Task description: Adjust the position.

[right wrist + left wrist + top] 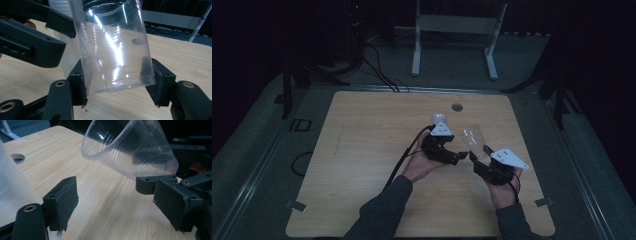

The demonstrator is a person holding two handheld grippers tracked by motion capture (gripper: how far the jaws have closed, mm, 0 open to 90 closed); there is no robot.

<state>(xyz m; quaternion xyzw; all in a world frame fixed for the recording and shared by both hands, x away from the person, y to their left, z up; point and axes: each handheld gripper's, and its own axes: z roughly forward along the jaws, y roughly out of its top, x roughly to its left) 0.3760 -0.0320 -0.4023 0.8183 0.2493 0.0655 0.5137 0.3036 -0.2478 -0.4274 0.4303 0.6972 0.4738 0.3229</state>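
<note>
On the right half of the wooden table, I hold a clear plastic cup in my right gripper, its jaws clamped on the cup's base from both sides, so the cup leans with its open mouth pointing away from me and toward the table's far edge. My left gripper sits just beside it, jaws spread wide with nothing between them; in the left gripper view the tilted cup hangs above and beyond my open pads, not touching them. Close behind my left gripper stands a stack of cloudy white cups, and its side looms large at the left edge of the left gripper view. That stack and my own left jaws crowd the space to the cup's left. A round hole in the tabletop lies farther back, well apart from both grippers. Beyond the table, on the dark floor, stands a white frame and some loose black cables.
</note>
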